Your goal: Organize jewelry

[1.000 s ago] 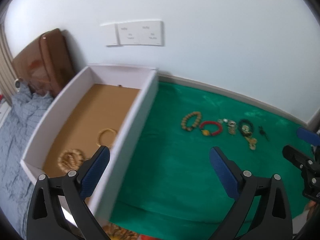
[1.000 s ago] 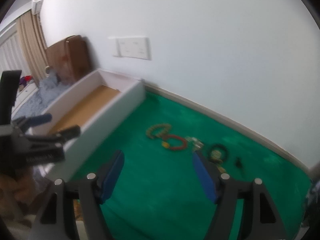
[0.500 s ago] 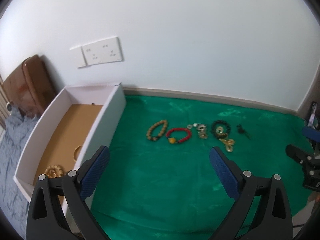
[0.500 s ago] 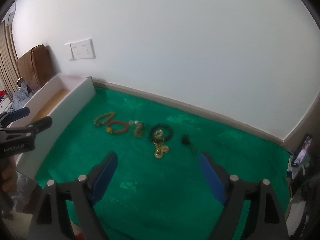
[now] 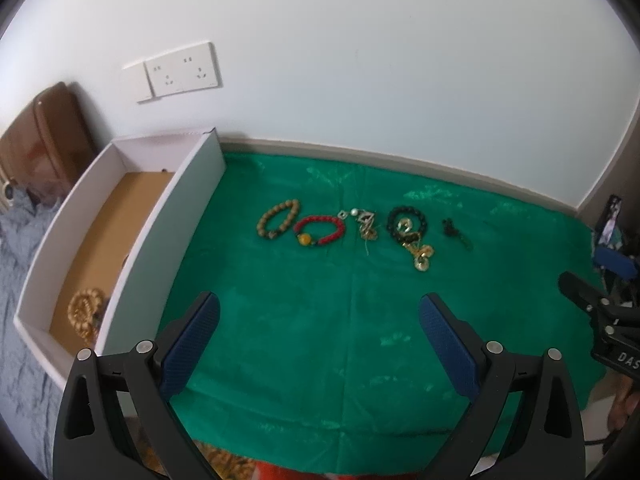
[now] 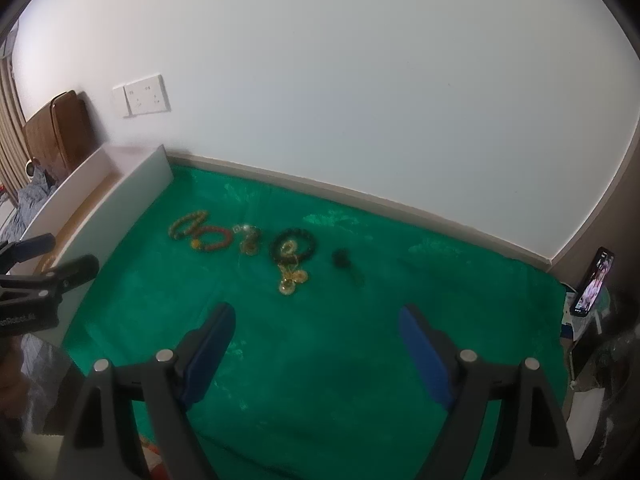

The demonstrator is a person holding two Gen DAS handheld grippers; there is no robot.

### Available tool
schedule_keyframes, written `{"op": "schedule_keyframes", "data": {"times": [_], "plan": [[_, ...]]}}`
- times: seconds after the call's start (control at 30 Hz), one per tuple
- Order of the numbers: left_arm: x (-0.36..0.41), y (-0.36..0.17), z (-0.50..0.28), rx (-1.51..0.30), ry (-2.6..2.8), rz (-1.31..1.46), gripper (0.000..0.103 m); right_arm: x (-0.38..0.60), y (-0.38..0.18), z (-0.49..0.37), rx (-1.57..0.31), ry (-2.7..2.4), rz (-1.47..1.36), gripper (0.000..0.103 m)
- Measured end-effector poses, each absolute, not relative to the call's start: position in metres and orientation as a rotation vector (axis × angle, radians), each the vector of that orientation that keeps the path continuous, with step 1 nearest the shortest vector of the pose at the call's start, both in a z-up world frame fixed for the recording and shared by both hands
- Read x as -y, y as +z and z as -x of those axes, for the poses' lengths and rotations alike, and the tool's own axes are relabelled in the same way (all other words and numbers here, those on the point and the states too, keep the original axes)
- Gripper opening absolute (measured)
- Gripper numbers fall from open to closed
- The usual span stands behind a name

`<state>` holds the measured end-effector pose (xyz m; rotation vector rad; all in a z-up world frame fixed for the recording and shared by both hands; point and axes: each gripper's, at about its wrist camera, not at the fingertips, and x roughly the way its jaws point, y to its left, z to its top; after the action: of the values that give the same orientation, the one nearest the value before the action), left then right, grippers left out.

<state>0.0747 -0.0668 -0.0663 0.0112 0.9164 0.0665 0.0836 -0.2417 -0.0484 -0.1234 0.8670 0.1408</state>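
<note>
A row of jewelry lies on the green cloth: a tan bead bracelet, a red bead bracelet, a small silver and gold piece, a black bead bracelet with gold charms, and a small dark piece. My left gripper is open above the cloth, nearer than the row, with nothing between its fingers. My right gripper is also open and empty, short of the black bracelet. A white box at the left holds gold beads.
A wall with a socket plate runs behind the cloth. A brown headboard and grey bedding lie left of the box. A phone stands at the cloth's right edge.
Both grippers have swung right, away from the box, so the jewelry row now sits ahead of them. The right gripper's jaws stand wider than a second ago.
</note>
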Motion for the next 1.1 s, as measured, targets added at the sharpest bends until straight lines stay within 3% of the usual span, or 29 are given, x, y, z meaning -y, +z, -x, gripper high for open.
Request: {"op": "schedule_keyframes", "data": {"times": [0.53, 1.1], "plan": [[0.091, -0.06, -0.064, -0.881, 0.073, -0.076, 0.1, 0.245, -0.044, -0.071, -0.837, 0.183, 0.15, 0.085], [0.017, -0.064, -0.12, -0.872, -0.101, -0.021, 0.1, 0.215, -0.049, -0.106, -0.836, 0.096, 0.009, 0.085]]}}
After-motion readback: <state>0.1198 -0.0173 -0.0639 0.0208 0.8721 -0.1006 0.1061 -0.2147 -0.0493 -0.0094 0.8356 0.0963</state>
